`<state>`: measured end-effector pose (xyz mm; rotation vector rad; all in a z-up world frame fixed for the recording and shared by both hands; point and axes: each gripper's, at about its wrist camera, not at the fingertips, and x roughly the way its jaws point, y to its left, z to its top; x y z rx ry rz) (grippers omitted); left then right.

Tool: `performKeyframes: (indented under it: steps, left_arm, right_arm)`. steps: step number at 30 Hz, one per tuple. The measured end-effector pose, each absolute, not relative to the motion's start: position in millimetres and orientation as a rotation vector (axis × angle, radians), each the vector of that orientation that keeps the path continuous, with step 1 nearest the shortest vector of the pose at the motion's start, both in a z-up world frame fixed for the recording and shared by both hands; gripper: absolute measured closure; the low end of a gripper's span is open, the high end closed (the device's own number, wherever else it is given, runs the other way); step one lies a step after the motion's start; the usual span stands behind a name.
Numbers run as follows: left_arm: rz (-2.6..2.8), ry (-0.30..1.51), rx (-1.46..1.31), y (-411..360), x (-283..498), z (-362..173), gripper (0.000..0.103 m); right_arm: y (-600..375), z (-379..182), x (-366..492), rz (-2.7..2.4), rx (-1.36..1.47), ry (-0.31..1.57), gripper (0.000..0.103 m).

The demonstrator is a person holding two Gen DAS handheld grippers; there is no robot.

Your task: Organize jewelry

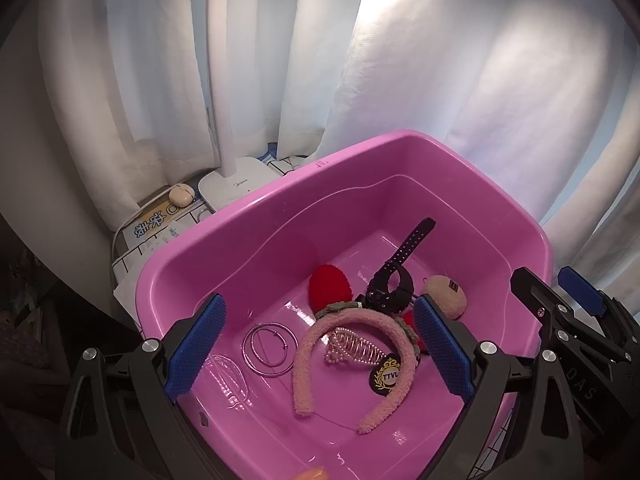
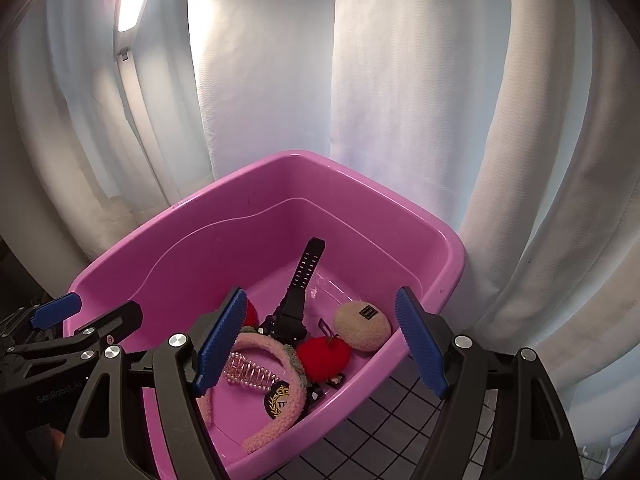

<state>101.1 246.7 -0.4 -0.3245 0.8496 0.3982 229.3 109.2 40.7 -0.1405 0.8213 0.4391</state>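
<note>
A pink plastic tub [image 1: 280,200] [image 2: 192,220] holds the jewelry. Inside lie a pink fuzzy headband [image 1: 316,344] [image 2: 280,356], a pearl hair comb [image 1: 352,346] [image 2: 248,374], silver hoop earrings [image 1: 270,348], a black watch [image 1: 390,284] [image 2: 296,300], red plush clips [image 1: 330,284] [image 2: 324,354], a beige plush clip [image 1: 446,296] [image 2: 362,326] and a black TTVL tag [image 1: 388,376] [image 2: 280,398]. My left gripper [image 1: 316,354] is open and empty above the tub's near side. My right gripper [image 2: 320,350] is open and empty over the tub's right part.
White curtains [image 1: 440,80] hang behind the tub. A white desk lamp [image 1: 232,184], a beige earbud case [image 1: 181,194] and papers sit at the back left. A grid-patterned mat [image 2: 380,420] covers the table. The right gripper [image 1: 568,312] shows beside the tub's right rim.
</note>
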Motion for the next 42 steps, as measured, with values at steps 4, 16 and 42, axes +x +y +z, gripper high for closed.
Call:
performKeyframes:
  steps: [4, 16, 42]
  left_arm:
    - [0.403, 0.843, -0.324, 246.1, 99.4, 1.9, 0.010]
    - [0.409, 0.843, -0.329, 245.5, 94.3, 4.4, 0.010]
    - [0.408, 0.824, -0.318, 241.6, 89.8, 11.0, 0.010]
  right_arm:
    - [109.1, 42.7, 223.6, 0.440, -0.145, 0.812, 0.030]
    - [107.9, 45.0, 217.6, 0.446, -0.137, 0.805, 0.030]
    - [104.0, 49.3, 213.1, 0.449, -0.132, 0.796, 0.030]
